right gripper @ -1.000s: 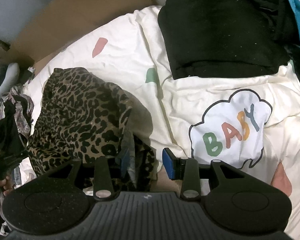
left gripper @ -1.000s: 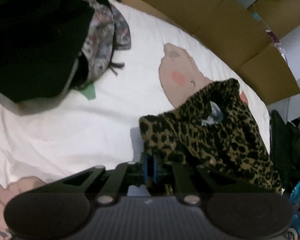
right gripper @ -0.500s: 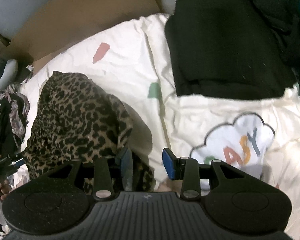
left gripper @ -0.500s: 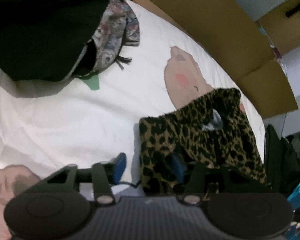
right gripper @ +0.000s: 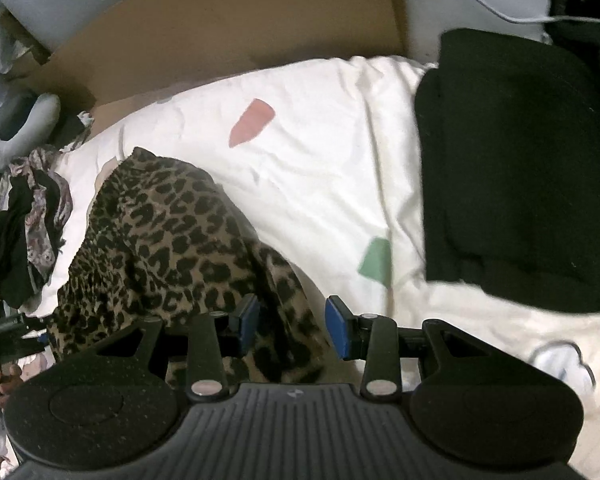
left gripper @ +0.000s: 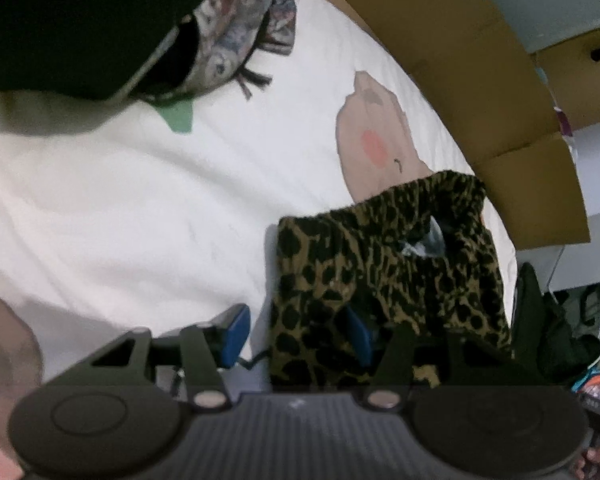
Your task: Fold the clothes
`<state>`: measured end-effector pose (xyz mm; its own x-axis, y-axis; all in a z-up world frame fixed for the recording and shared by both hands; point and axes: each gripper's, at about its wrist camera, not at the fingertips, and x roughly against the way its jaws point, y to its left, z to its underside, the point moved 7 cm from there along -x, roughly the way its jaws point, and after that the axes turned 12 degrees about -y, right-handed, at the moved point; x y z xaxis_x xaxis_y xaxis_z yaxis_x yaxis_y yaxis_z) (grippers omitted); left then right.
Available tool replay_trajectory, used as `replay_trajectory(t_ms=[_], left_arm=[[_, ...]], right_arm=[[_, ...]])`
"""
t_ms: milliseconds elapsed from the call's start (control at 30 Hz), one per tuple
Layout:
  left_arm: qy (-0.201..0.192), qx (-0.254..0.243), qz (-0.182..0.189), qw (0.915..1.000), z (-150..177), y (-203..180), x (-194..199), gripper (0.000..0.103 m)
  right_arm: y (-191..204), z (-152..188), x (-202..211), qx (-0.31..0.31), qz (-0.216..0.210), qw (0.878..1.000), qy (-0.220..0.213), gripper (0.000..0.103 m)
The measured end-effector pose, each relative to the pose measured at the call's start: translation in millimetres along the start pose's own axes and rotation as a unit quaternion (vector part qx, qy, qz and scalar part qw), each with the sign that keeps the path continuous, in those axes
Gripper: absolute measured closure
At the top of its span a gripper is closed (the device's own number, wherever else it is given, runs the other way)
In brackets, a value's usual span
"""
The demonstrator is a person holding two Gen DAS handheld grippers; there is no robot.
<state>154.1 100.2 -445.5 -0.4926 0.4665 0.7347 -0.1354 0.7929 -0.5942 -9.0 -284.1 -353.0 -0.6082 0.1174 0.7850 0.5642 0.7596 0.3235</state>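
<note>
Leopard-print garment covers the left gripper's right pad – contact unclear. Black folded pile cut off by frame edge – extent unknown.

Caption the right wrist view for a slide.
Right gripper open over leopard-print garment on white bedsheet, folded black garment beside.

A white bedsheet printed with cartoon shapes is spreading across both views. Brown cardboard is standing along the bedsheet's far edge. A grey curved cushion is lying just off the bedsheet's left corner, beside the cardboard.
</note>
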Motion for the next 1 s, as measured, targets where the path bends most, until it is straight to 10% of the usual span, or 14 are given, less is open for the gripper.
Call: replay_trajectory(t_ms=[233,1000], left_arm=[[0.005,0.023,0.009,0.9997,6.3,1.4,-0.8,0.099],[-0.083,-0.085,-0.089,0.9889,-56.6,27.0,82.2,0.102]], right_arm=[[17.5,-7.9,-28.7,0.008,-0.011,1.000,0.002,0.059],[52.5,-34.1,-57.2,0.058,-0.036,0.998,-0.003,0.058]])
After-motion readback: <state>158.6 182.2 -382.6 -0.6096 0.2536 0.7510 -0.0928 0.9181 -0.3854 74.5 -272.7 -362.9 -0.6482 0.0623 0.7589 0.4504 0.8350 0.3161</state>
